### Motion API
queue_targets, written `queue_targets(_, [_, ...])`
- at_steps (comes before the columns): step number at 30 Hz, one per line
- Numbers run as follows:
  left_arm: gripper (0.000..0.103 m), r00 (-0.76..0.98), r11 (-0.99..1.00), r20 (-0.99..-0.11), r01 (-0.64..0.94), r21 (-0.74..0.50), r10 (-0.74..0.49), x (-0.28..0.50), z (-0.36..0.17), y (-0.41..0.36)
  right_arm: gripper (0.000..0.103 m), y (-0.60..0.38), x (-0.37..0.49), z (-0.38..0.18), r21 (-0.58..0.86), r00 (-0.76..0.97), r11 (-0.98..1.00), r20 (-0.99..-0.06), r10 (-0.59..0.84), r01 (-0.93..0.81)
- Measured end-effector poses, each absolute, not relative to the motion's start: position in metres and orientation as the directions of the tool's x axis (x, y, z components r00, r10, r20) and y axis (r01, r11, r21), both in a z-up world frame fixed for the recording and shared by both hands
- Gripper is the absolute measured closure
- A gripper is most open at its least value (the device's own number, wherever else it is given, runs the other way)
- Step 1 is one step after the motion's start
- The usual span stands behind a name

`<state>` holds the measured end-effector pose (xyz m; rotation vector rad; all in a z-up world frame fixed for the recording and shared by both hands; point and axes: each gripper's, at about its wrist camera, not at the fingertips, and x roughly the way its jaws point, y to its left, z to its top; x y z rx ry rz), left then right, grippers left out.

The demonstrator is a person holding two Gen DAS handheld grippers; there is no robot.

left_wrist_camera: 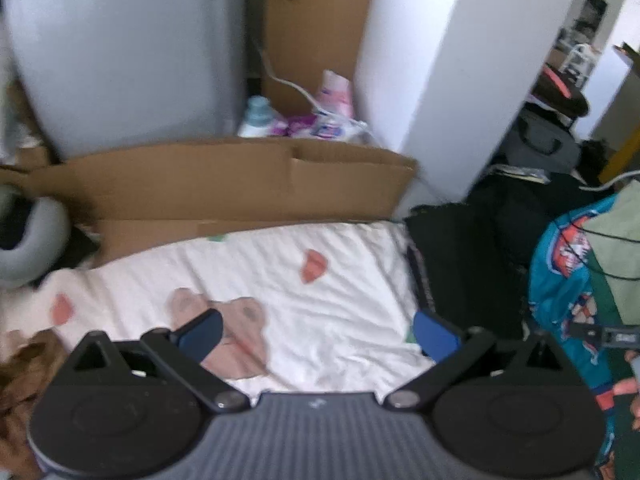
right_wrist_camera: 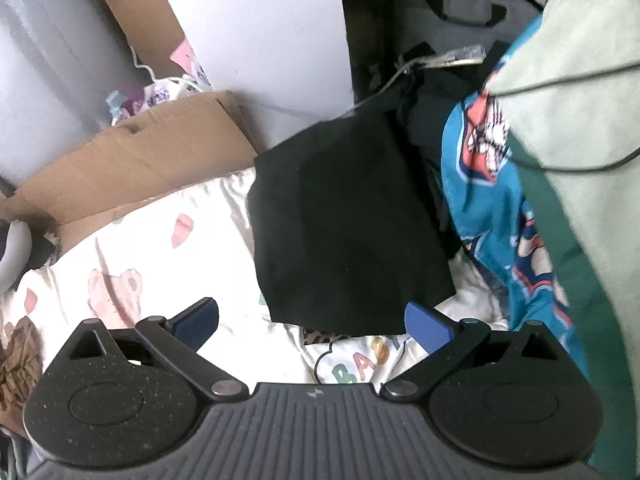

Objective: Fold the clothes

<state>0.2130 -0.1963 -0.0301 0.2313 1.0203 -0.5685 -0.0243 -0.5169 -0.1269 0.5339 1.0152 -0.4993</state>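
We see a folded garment [right_wrist_camera: 348, 232] lying on the bedsheet [right_wrist_camera: 168, 248], at its right part. A cardboard box [left_wrist_camera: 224, 184] stands behind the bedsheet; a patterned blanket [right_wrist_camera: 496, 200] lies right of the garment, touching it.

The left gripper [left_wrist_camera: 318, 334] hangs level with its blue-padded fingers [left_wrist_camera: 202, 330] spread wide, nothing between them. The right gripper [right_wrist_camera: 312, 326] is likewise wide open and empty, its blue fingers [right_wrist_camera: 426, 328] splayed outward on their black linkage arms.
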Motion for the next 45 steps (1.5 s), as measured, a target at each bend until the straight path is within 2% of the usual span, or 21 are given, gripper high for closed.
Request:
queue_targets(13, [0.000,0.422,0.903,-0.866,0.423,-0.074,-0.269,0.182,0.069,-0.119,0.001,-0.497,-0.053,-0.043,0.179,0.440,0.782,-0.888,-0.132,0.597])
queue_targets(33, [0.000,0.483,0.919,-0.843,0.392,-0.034,-0.237,0.120,0.124,-0.055,0.001,-0.400,-0.065,0.141,0.144,0.582,0.870,-0.793,-0.183,0.471])
queue_targets(37, [0.000,0.492,0.915,-0.823,0.396,-0.077,-0.282,0.108,0.133,-0.038,0.001,-0.379,-0.061,0.151,0.152,0.595,0.880,-0.786,-0.167,0.449])
queue_targets(45, [0.000,0.552,0.941,-0.799,0.336,-0.046,-0.237,0.082,0.125,-0.005,0.001,-0.348,-0.057,0.127,0.136,0.578,0.883,-0.798,-0.170,0.449])
